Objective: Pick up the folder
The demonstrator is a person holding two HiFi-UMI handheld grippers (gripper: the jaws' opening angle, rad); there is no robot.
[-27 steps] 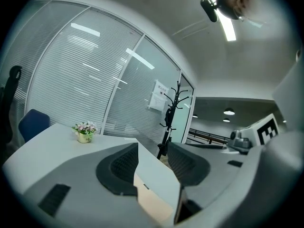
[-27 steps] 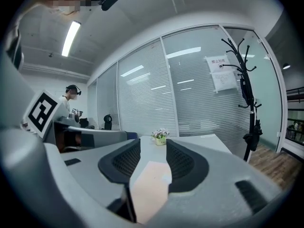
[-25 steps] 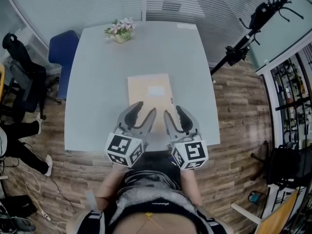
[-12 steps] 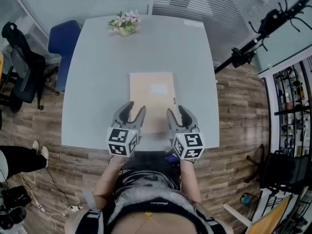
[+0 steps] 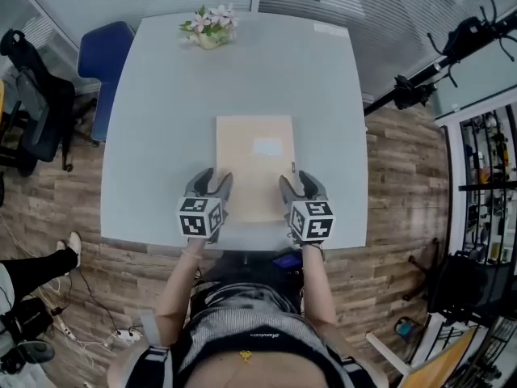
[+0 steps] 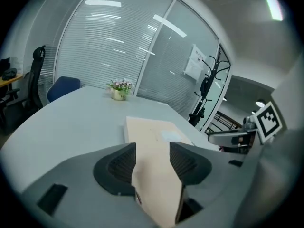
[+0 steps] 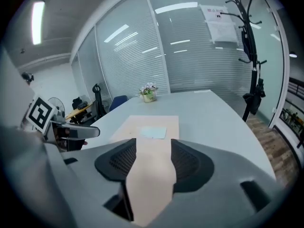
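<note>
On the pale grey bench [image 5: 153,136], the tan folder [image 5: 254,164] lies flat, its near edge close to your side of the bench. Your left gripper [image 5: 212,183] & right gripper [image 5: 300,184] sit at its near corners, jaws spread, just been opening, nothing pinched; folder shows thru each gap. Flower pot [image 5: 212,29] at far edge, well apart. Blue chair [image 5: 101,55] far-left; wood floor [image 5: 404,176] rt.

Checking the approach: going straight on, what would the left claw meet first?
The left claw has just been opening its jaws; the folder shows between them, unpinched, so likely the folder first.
</note>
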